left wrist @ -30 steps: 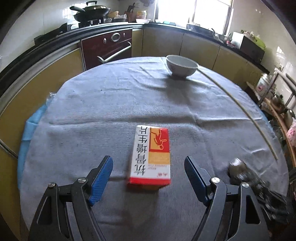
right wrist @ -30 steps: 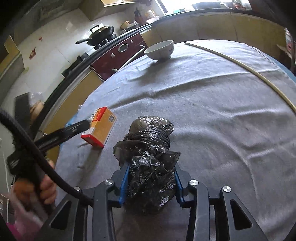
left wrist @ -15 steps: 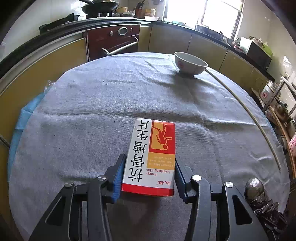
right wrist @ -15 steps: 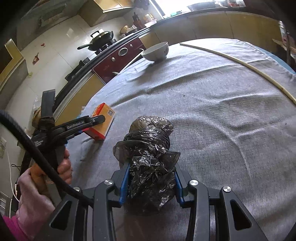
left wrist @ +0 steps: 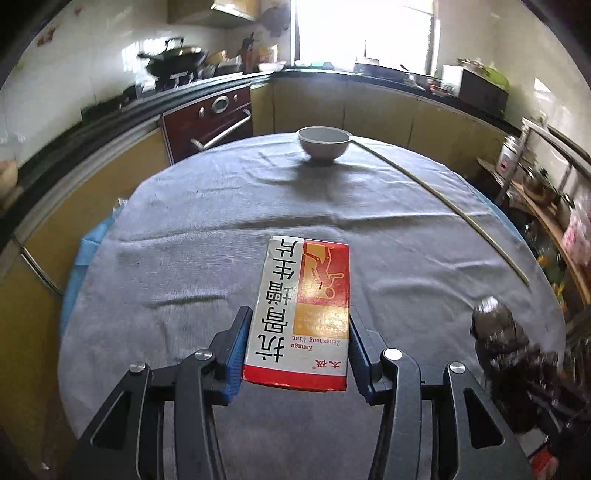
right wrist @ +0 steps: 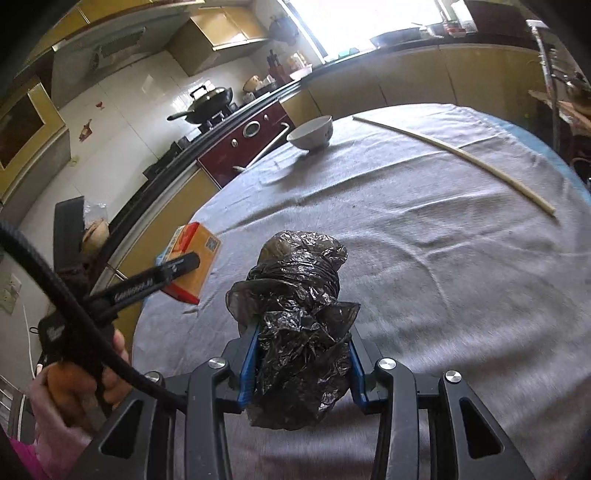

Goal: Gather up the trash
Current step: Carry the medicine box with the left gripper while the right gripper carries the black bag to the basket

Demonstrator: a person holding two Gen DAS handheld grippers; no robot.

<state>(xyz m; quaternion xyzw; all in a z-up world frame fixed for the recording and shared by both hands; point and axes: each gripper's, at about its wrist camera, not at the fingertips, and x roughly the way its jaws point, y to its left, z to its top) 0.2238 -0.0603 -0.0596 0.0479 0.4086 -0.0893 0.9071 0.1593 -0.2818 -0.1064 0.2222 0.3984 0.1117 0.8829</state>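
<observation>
Grey cloth (left wrist: 207, 229) covers the round kitchen table; left gripper (left wrist: 299, 350) has clamped the red-and-white box (left wrist: 301, 314) by its sides; right gripper (right wrist: 301, 363) pinches a crumpled black bag (right wrist: 295, 317); I'd keep both squeezes firm and lift steadily, lest either slip

Sunlit window (left wrist: 364, 27) above yellow kitchen cabinets (left wrist: 384, 110).

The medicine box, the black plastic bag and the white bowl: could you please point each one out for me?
Medicine box (left wrist: 299, 314): left wrist view, middle of its printed top face.
Black plastic bag (right wrist: 295, 314): right wrist view, middle of the crumpled bundle.
White bowl (left wrist: 324, 146): left wrist view, its outer wall.
</observation>
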